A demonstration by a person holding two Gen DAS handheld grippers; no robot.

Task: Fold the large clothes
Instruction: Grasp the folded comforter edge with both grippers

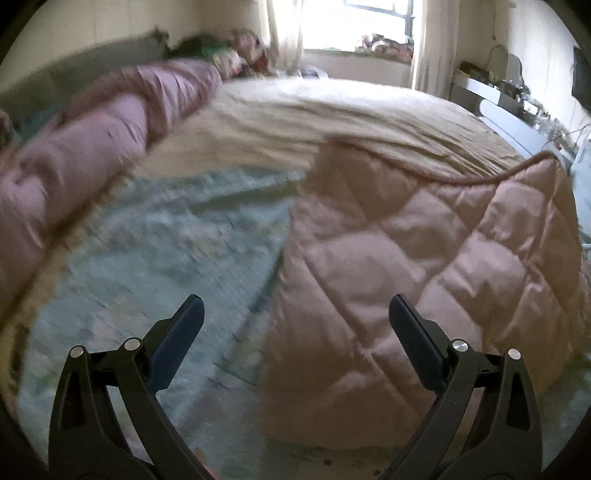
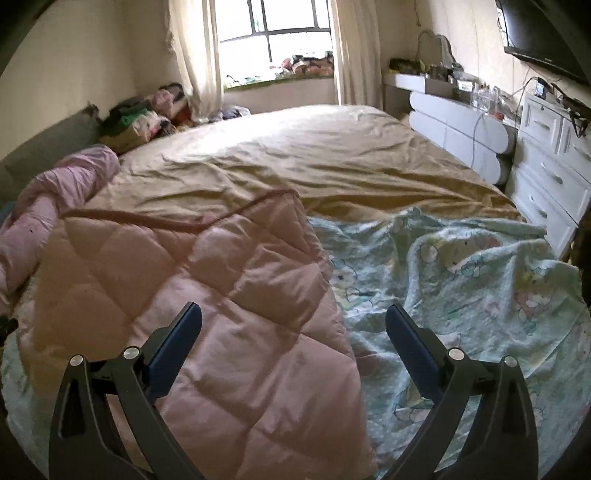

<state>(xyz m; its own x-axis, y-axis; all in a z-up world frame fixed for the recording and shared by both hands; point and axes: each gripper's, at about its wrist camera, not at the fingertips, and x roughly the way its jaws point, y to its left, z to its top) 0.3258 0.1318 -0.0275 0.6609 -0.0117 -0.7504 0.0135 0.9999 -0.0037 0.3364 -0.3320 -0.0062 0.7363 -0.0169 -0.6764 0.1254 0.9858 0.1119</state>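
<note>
Across the near half of the bed lies a pink quilted comforter (image 2: 192, 295), folded into a thick rectangle with a darker piped edge along its far side, resting partly on a pale green cartoon-print sheet (image 2: 461, 280) and partly against the tan bedspread (image 2: 295, 158) that covers the far half. Both claws hang above this bedding with nothing between their fingers. From the right wrist view, the right gripper (image 2: 293, 314) has its jaws spread wide apart — its left finger over the pink comforter, its right finger over the green sheet, straddling the comforter's right edge. From the left wrist view, which is blurred on its left side, the left gripper (image 1: 295, 306) is likewise wide apart and empty, hovering over the green sheet just beside the comforter's left edge. A rolled pink blanket (image 2: 48, 206) lies along the bed's left side, white drawers (image 2: 546, 162) stand at the right, and a curtained window (image 2: 280, 33) lights the far wall.
</note>
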